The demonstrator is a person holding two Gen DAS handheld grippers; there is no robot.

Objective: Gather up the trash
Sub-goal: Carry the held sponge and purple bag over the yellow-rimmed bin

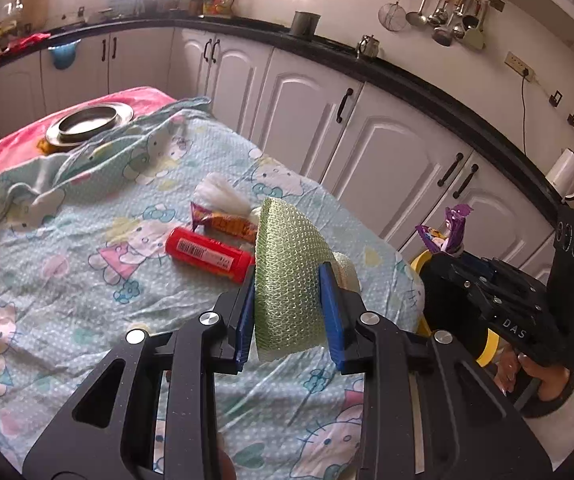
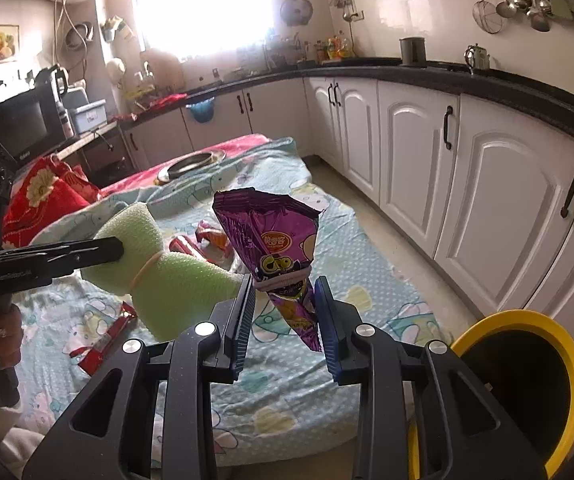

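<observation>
Two pieces of trash are held at once, which is where the risk lies. From the left wrist view, the left hand-held gripper [image 1: 289, 308] is closed on a green foam net sleeve [image 1: 287, 264], its pads pressing into soft mesh above the bench [image 1: 87, 300]. That sleeve is springy; it could squirm out of a loose pinch on the way over. A red tube [image 1: 207, 255], an orange wrapper [image 1: 227, 222] and a white tuft [image 1: 223, 196] lie on the patterned cloth, uncollected.

From the right wrist view, the right hand-held gripper [image 2: 285, 320] pinches a purple snack wrapper [image 2: 275, 248] near its narrow lower end, so the wide top stands tall and could tip or slide free. The yellow-rimmed bin [image 2: 527, 380] sits low at the right, just beside this gripper. Both tools are close together, and a clash near the bin mouth could knock either piece onto the floor. A red packet [image 2: 103, 340] also lies on the cloth.
</observation>
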